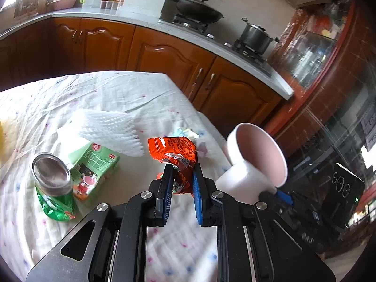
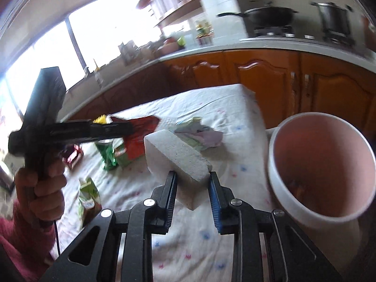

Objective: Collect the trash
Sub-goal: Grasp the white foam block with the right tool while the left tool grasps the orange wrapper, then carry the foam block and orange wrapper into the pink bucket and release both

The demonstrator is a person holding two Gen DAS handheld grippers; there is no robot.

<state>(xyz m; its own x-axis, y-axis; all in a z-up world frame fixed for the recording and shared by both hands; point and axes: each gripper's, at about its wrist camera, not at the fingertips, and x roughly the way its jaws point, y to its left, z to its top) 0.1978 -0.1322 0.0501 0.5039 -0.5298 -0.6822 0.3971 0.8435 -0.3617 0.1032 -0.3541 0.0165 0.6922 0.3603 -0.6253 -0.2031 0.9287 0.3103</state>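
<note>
Kitchen cupboards stand behind the desk (image 1: 131, 94), where the left gripper (image 1: 182, 176) pinches a thin orange wrapper (image 1: 174, 151) that could slip, while the right gripper (image 2: 192, 181) squeezes a white foam block (image 2: 176, 152) near the pink bin (image 2: 324, 164).

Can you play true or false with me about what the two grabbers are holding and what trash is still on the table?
1. The left gripper is holding an orange snack wrapper. True.
2. The right gripper holds a green can. False: it grips a white foam block; the green can stands on the table.
3. The pink bin sits at the right side of the table. True.
4. The green carton is inside the bin. False: it lies on the table beside the can.
5. A white foam net lies on the table. True.
</note>
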